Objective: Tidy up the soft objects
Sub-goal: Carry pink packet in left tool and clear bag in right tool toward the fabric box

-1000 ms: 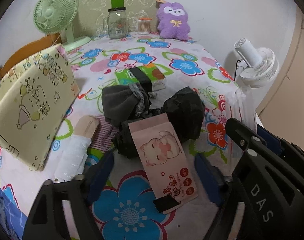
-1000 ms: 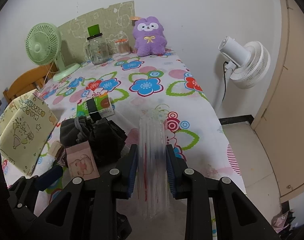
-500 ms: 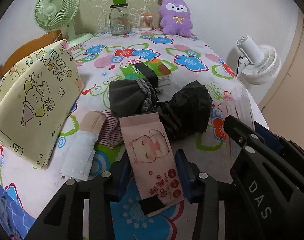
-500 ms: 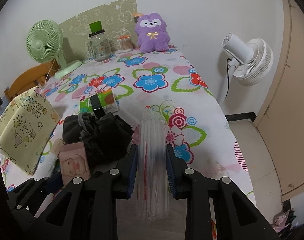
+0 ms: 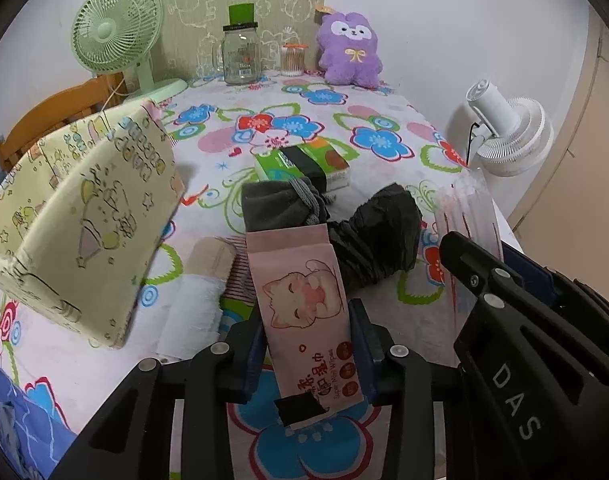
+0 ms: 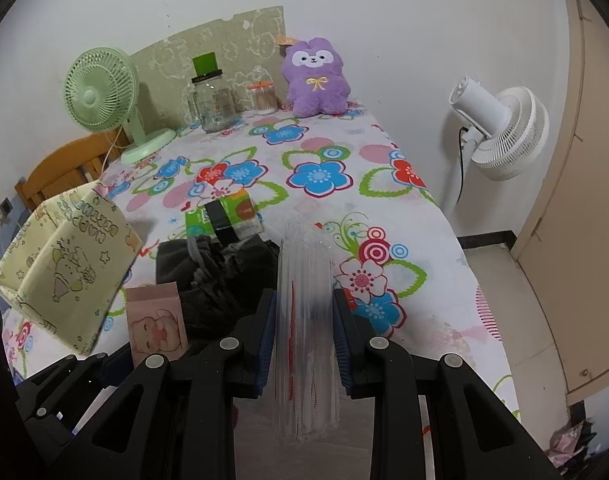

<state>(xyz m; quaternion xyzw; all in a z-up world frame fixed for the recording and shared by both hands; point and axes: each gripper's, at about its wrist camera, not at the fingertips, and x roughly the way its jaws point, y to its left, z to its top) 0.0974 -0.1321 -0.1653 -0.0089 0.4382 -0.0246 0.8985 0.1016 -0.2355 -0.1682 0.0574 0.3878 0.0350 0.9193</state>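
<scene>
My left gripper (image 5: 306,342) is shut on a pink wet-wipes pack (image 5: 304,300) with a cat picture, held above the floral cloth; the pack also shows in the right wrist view (image 6: 156,324). My right gripper (image 6: 304,330) is shut on a clear plastic packet (image 6: 304,320) with red print, seen at the right in the left wrist view (image 5: 470,216). On the table lie a grey drawstring pouch (image 5: 276,204), a crumpled black cloth (image 5: 380,232), a green tissue pack (image 5: 300,162), a striped cloth (image 5: 240,276) and a white roll (image 5: 192,312). A yellow fabric box (image 5: 84,220) stands at the left.
At the back stand a green fan (image 5: 116,36), a glass jar (image 5: 240,56), a cotton-swab pot (image 5: 292,60) and a purple plush (image 5: 350,50). A white fan (image 5: 504,132) stands off the table's right edge. A wooden chair back (image 5: 48,116) is at the left.
My left gripper has closed on the pink wipes pack and lifted it off the cloth. My right gripper still holds the clear packet and has risen slightly.
</scene>
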